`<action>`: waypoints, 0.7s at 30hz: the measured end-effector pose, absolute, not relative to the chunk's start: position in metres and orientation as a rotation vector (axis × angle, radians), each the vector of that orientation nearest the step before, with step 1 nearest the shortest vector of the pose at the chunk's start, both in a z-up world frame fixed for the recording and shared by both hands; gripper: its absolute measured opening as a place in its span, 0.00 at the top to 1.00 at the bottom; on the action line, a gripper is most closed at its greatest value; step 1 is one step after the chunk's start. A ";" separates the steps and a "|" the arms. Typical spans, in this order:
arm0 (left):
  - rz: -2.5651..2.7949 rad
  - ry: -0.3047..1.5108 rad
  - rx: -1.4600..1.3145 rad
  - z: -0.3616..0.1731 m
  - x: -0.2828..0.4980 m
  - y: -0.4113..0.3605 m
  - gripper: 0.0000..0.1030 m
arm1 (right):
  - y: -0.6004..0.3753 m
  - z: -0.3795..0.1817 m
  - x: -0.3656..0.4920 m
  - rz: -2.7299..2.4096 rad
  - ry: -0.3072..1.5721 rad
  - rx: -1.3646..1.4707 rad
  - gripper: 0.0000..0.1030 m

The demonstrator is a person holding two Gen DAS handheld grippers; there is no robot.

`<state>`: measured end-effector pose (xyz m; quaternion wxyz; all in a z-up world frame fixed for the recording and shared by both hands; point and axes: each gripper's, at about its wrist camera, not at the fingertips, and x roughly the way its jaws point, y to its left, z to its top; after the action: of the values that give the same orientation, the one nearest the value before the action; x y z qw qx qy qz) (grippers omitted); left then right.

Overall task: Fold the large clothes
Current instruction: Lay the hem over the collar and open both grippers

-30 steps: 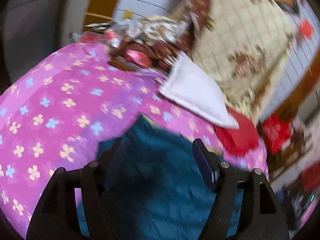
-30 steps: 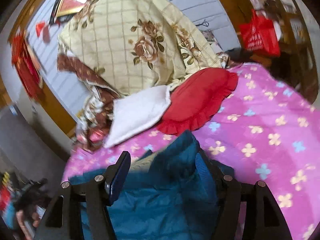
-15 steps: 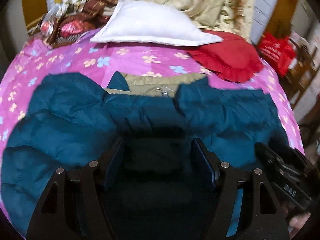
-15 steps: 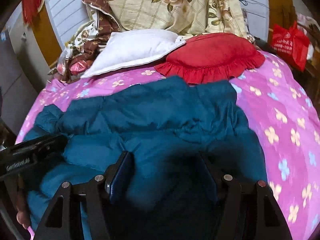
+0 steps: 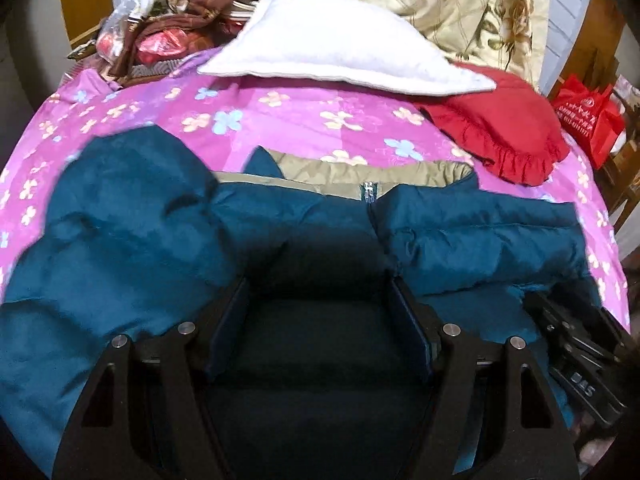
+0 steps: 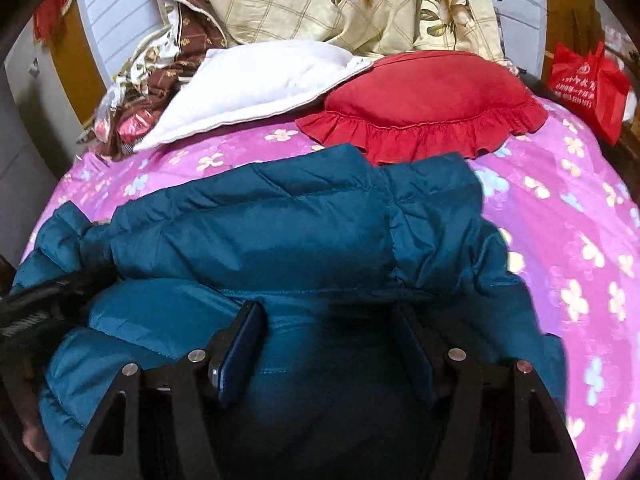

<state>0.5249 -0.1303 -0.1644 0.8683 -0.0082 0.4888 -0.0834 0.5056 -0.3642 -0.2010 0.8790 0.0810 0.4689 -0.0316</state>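
Note:
A teal puffer jacket (image 5: 132,220) lies spread on the bed with its collar and tan lining (image 5: 360,172) toward the pillows; it also fills the right wrist view (image 6: 288,232). My left gripper (image 5: 320,292) is open, hovering low over the jacket's middle near the zipper. My right gripper (image 6: 332,320) is open over the jacket's right part, and shows at the right edge of the left wrist view (image 5: 576,356). The left gripper shows as a dark shape at the left of the right wrist view (image 6: 48,300). Neither holds cloth.
The pink flowered bedsheet (image 5: 280,112) surrounds the jacket. A white pillow (image 5: 332,52) and a red ruffled cushion (image 6: 424,96) lie just beyond the collar, with a floral quilt (image 6: 352,0) behind. A red bag (image 6: 588,80) hangs at the right.
Both grippers swung from the bed's sides to face the pillows over the jacket, then moved closer to it. The jacket now lies spread out flat.

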 end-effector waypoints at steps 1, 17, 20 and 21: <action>-0.180 1.011 -0.032 -0.155 0.517 -0.124 0.31 | -0.363 -0.193 0.499 -0.083 0.973 0.143 0.37; 0.070 0.972 -0.104 -0.167 0.445 0.047 0.31 | -0.382 -0.185 0.378 -0.095 0.921 0.174 0.36; 0.073 0.977 -0.087 -0.156 0.440 0.046 0.31 | -0.384 -0.180 0.384 -0.125 0.952 0.211 0.36; 0.059 0.973 -0.084 -0.151 0.434 0.044 0.31 | -0.383 -0.177 0.382 -0.131 0.954 0.215 0.36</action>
<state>0.4341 0.0439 -0.1507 0.8826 -0.0401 0.4675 0.0283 0.3816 -0.3833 -0.1765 0.8807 0.1033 0.4580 -0.0627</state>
